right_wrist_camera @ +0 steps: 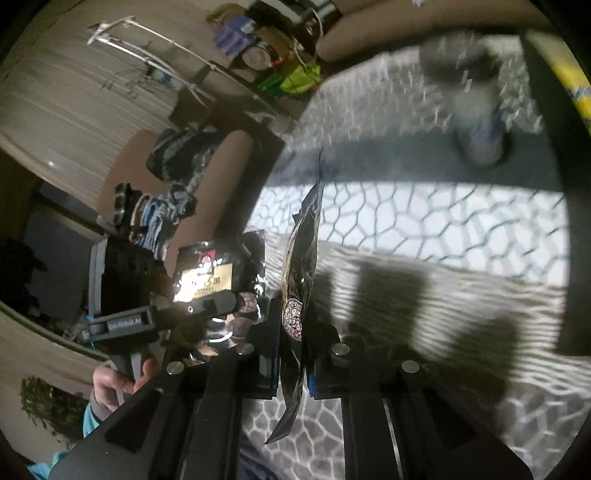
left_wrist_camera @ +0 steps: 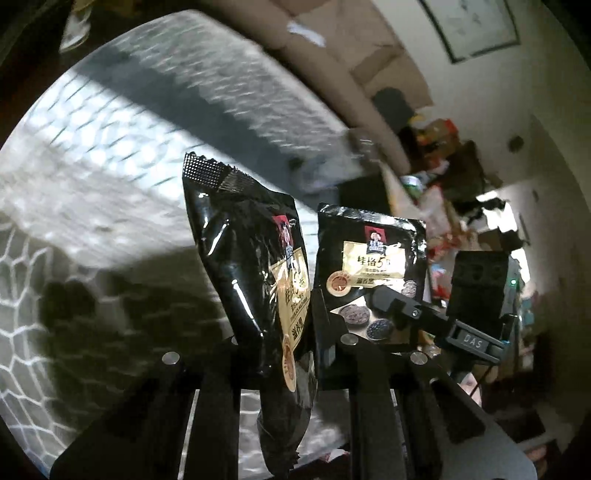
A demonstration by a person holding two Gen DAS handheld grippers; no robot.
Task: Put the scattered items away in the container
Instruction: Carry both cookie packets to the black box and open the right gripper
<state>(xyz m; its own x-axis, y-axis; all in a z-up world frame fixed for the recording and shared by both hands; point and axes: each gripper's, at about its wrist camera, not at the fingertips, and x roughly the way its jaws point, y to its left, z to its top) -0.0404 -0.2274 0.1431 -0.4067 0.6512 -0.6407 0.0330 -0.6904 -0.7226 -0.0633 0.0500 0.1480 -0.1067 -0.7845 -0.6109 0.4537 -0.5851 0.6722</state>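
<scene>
Patterned tabletop (left_wrist_camera: 110, 155) behind: we see each claw, left claw (left_wrist_camera: 295, 354) and right claw (right_wrist_camera: 295, 343), clamping a light, crinkly, slippery sachet, left sachet (left_wrist_camera: 255, 266) and right sachet (right_wrist_camera: 301, 258), by its lower edge.

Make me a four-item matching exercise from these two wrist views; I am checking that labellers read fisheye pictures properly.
Things:
1. black packets
2. patterned surface
3. hand
4. framed picture

Places or states:
A. hanging on the wall
B. one clamped in the left gripper, one in the right gripper
C. wrapped round the left gripper's handle
D. white with a web-like pattern, lying below both grippers

Pairs: 1-B, 2-D, 3-C, 4-A
</scene>
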